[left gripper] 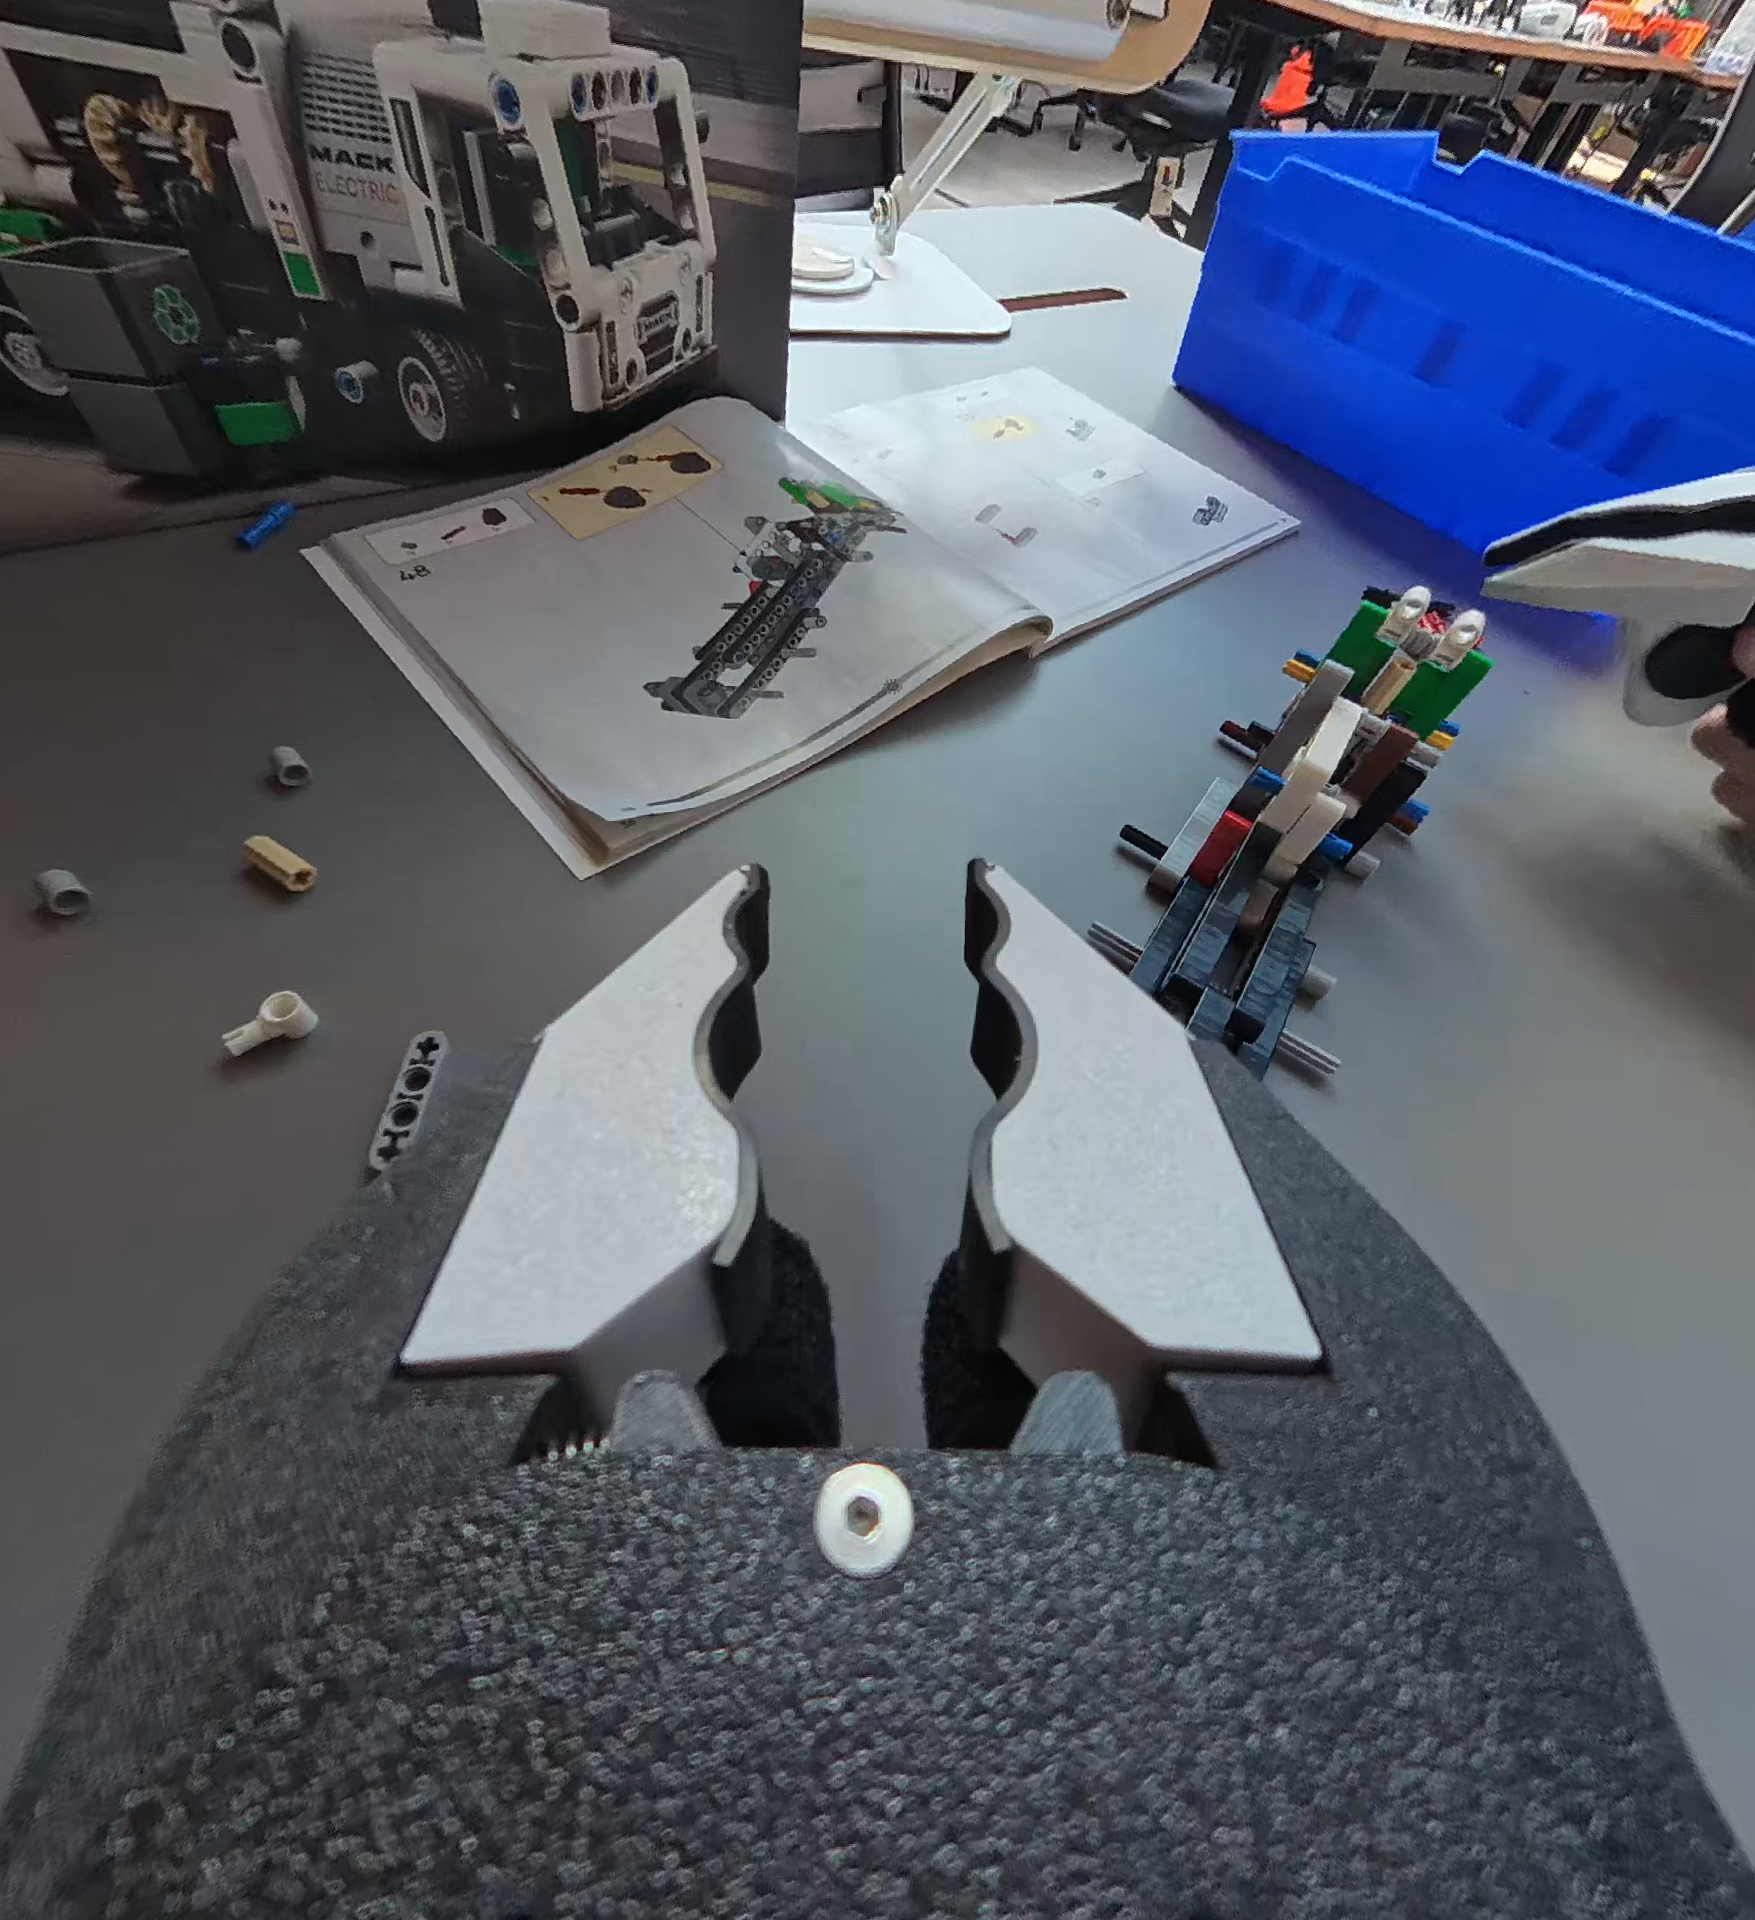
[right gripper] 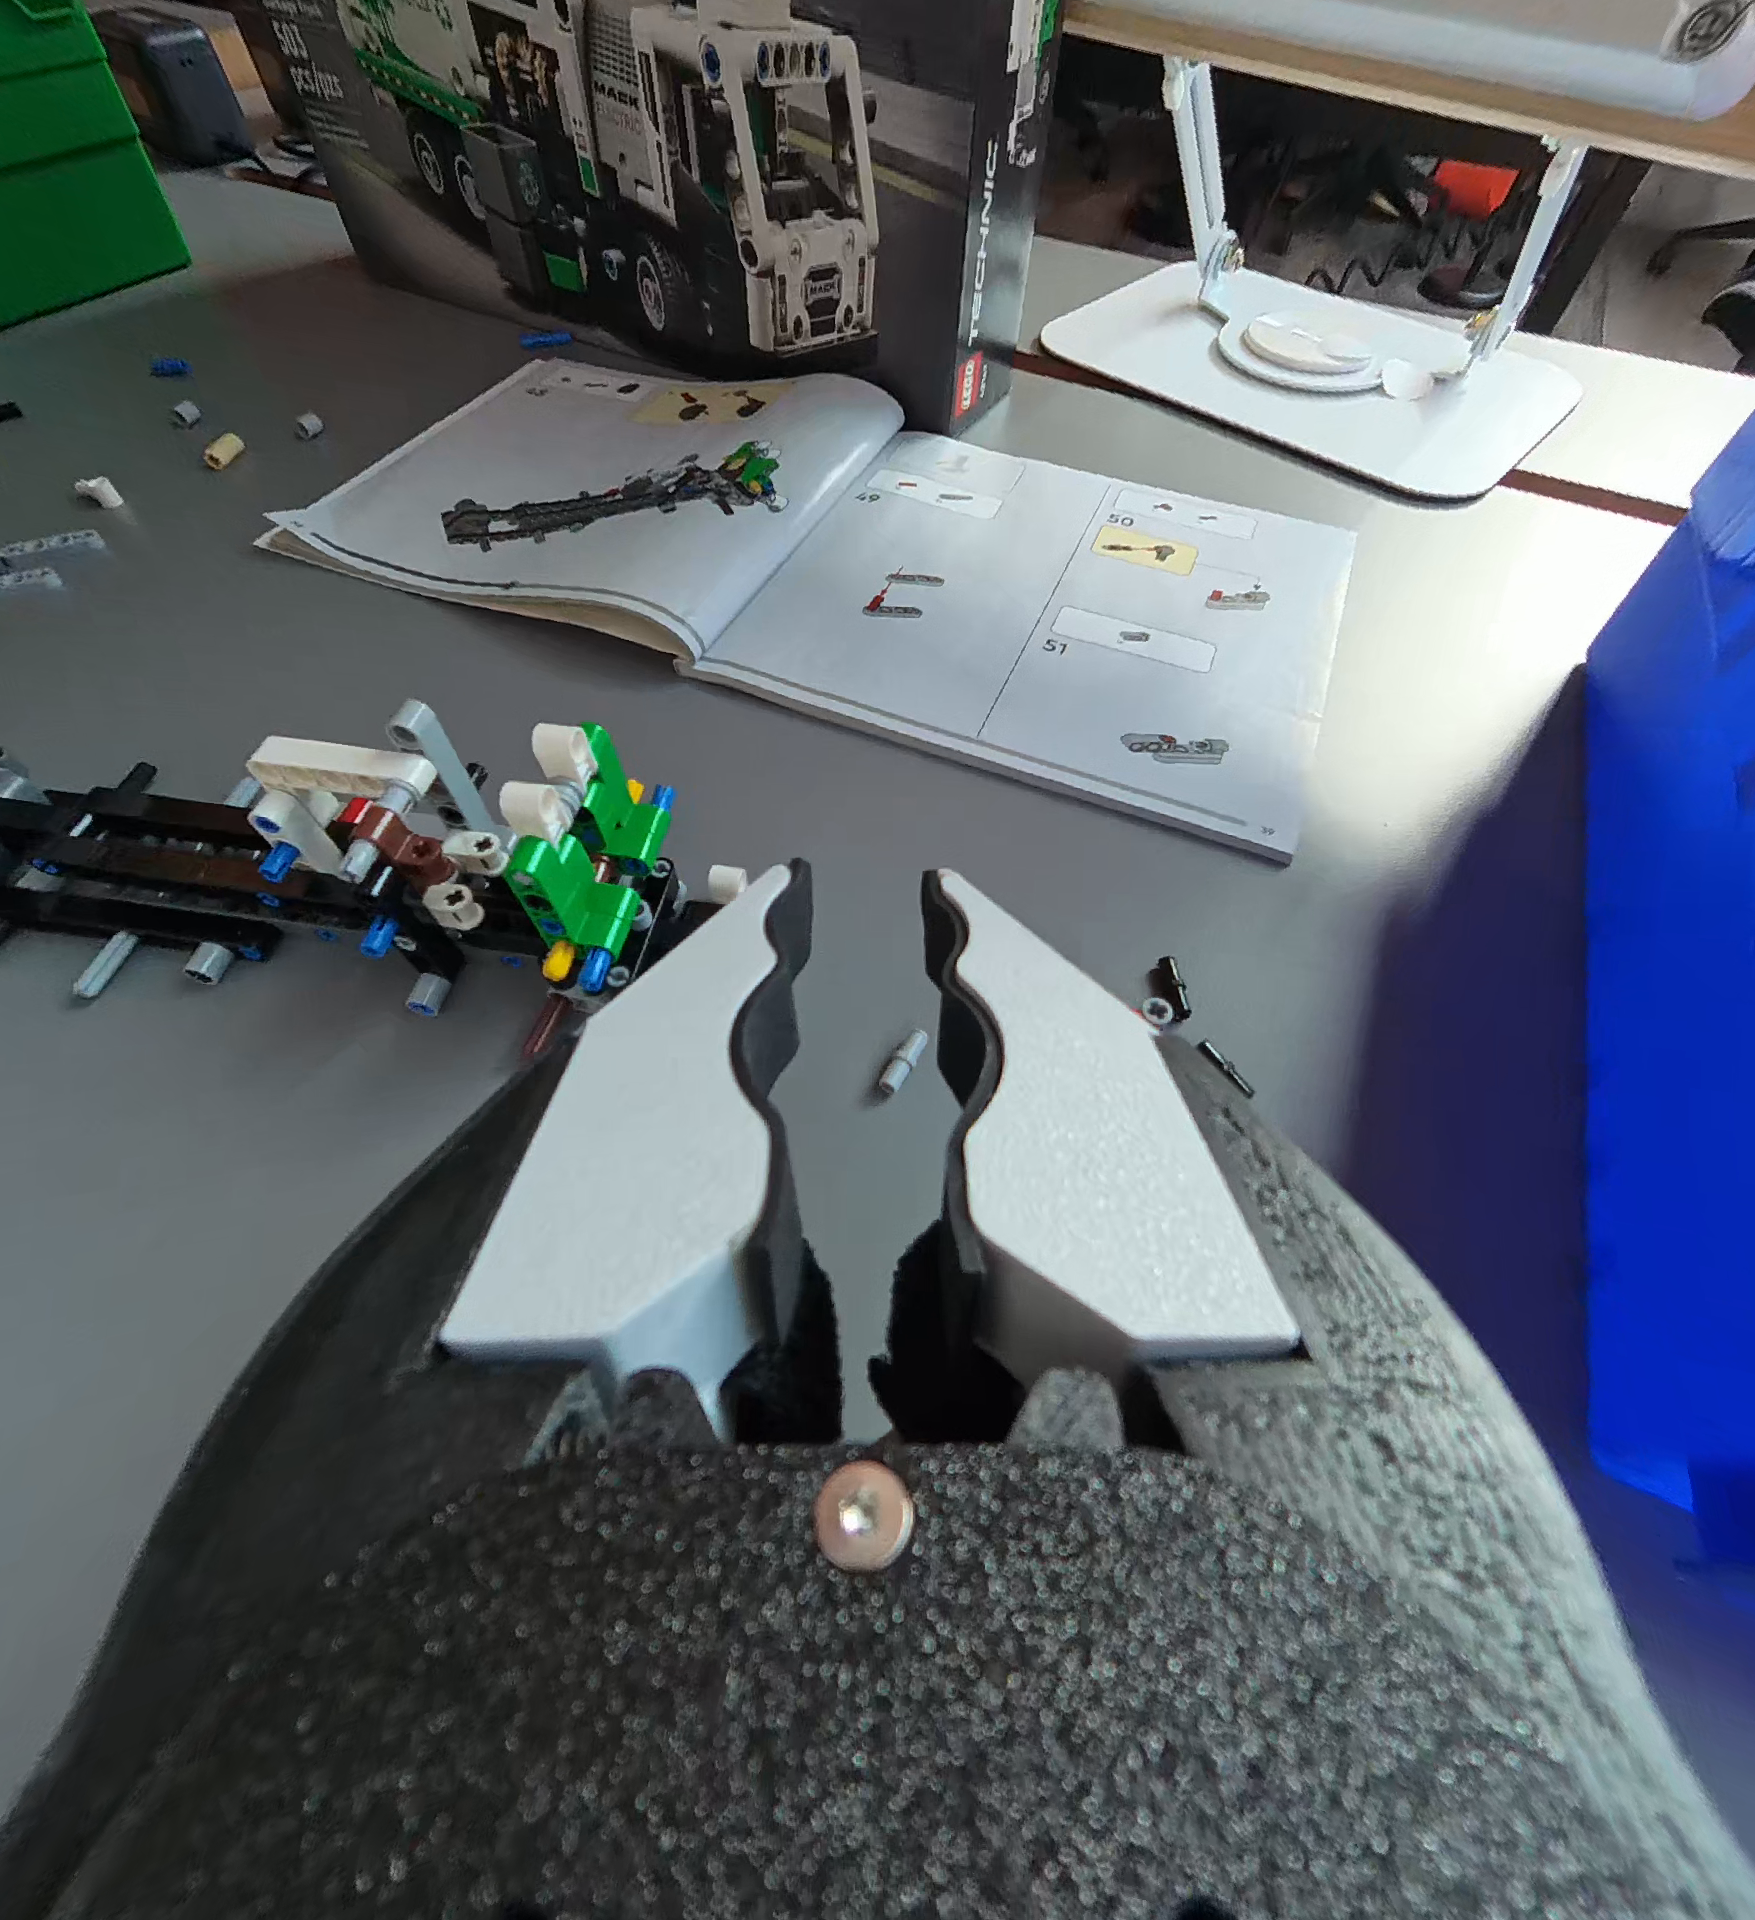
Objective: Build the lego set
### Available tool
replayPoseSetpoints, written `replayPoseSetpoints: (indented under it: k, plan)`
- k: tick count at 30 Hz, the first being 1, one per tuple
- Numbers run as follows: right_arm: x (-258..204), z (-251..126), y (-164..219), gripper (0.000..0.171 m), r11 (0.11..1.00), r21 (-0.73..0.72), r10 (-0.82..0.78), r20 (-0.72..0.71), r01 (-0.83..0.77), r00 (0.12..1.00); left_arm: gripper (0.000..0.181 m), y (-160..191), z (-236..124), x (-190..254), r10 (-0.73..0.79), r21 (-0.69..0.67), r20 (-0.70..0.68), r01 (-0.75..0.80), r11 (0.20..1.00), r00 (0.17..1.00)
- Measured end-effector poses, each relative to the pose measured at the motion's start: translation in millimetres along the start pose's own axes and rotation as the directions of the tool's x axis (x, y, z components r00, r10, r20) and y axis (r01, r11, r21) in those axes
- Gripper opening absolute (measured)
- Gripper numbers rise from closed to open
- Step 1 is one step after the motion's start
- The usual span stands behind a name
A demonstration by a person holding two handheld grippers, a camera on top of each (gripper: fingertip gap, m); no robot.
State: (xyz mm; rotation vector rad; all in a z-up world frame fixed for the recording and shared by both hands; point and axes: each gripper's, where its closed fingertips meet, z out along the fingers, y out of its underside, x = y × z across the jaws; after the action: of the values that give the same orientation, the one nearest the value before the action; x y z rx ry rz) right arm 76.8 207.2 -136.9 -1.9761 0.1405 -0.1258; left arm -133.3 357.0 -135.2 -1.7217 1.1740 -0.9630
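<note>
Between the right gripper fingers: small grey pin on table, long axis along them | right nearer | both grippers released, empty; left gripper well apart.

Bright even daylight, both views. Fisheye bending strong at edges. Blue bin at 3 o'clock in right wrist view blurred, throws blue tint and soft shadow on table. Glare patch on booklet toward 2 o'clock. Near foreground soft; mid-table sharp.
</note>
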Motion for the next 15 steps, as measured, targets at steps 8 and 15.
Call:
replayPoseSetpoints:
  k: [8,15]
  plan:
    - [-4.7,7.5,0.0,0.021,1.000,-0.003,0.020,0.034,-0.019,0.999,0.032,7.3,5.4,2.1,0.038,-0.052,0.012,-0.037,0.998,0.999]
    - [-5.3,1.0,-6.9,0.023,0.998,0.055,0.016,0.040,-0.019,0.999,0.032,1.5,0.3,2.3,0.037,-0.009,0.012,-0.037,0.999,0.999]
